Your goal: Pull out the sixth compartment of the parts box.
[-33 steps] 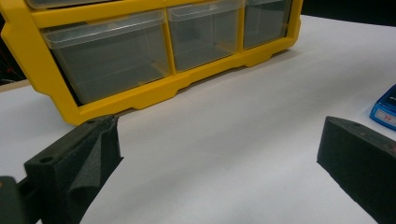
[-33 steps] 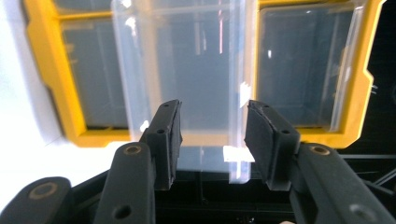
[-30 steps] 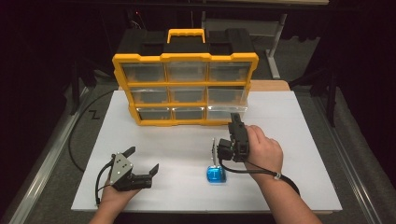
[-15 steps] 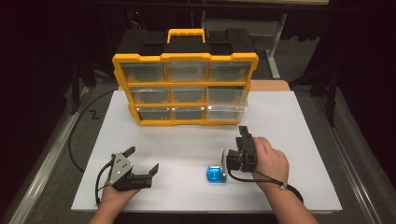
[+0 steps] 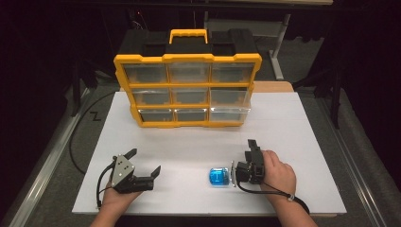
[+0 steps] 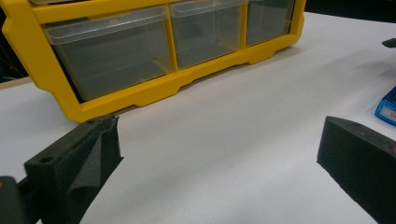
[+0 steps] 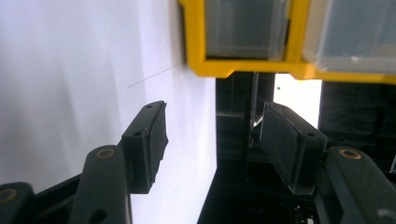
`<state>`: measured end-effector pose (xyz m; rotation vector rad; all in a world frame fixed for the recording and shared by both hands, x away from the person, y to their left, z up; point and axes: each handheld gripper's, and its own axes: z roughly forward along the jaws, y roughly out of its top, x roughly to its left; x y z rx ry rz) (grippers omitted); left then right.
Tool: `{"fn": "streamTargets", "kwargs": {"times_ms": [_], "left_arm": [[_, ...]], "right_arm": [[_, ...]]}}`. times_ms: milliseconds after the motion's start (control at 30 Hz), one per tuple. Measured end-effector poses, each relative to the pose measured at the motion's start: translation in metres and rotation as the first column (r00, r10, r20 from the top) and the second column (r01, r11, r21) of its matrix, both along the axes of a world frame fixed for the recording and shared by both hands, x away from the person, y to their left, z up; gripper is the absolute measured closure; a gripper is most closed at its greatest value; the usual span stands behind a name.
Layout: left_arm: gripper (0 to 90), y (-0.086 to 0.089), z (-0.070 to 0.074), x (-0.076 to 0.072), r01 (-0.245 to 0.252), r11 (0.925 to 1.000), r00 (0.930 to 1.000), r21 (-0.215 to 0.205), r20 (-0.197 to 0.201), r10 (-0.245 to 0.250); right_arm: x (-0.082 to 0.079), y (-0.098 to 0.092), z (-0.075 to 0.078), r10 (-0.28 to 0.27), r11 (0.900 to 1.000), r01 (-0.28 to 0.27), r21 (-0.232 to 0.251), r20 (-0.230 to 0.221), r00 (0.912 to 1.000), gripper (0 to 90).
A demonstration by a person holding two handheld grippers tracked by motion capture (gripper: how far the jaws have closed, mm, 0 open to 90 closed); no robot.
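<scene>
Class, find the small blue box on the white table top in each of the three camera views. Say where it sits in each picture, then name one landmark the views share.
High view: the small blue box lies low and centre, just left of the right gripper.
Left gripper view: a blue corner at the right edge.
Right gripper view: it is not in the picture.
Shared landmark: the yellow drawer organizer.
</scene>
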<state>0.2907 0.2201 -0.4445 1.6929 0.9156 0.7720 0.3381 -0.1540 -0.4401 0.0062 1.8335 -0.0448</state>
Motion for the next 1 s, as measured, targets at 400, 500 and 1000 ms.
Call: {"fn": "streamTargets", "kwargs": {"times_ms": [400, 500, 1000], "left_arm": [[0.4, 0.000, -0.001, 0.001, -0.002, 1.0000, 1.0000, -0.001, -0.004, 0.002], [0.4, 0.000, -0.001, 0.001, -0.004, 1.0000, 1.0000, 0.000, -0.004, 0.004], [0.4, 0.003, -0.001, -0.001, -0.007, 0.9999, 0.9997, -0.012, -0.022, 0.007]], "right_arm": [[-0.009, -0.028, -0.008, -0.018, 1.000, 0.019, 0.013, -0.027, 0.9995, 34.8], [-0.006, -0.026, -0.012, -0.018, 1.000, 0.019, 0.012, -0.050, 0.9986, 30.1], [-0.006, -0.018, -0.005, 0.019, 0.997, -0.019, 0.075, 0.002, 0.9998, 0.8]]}}
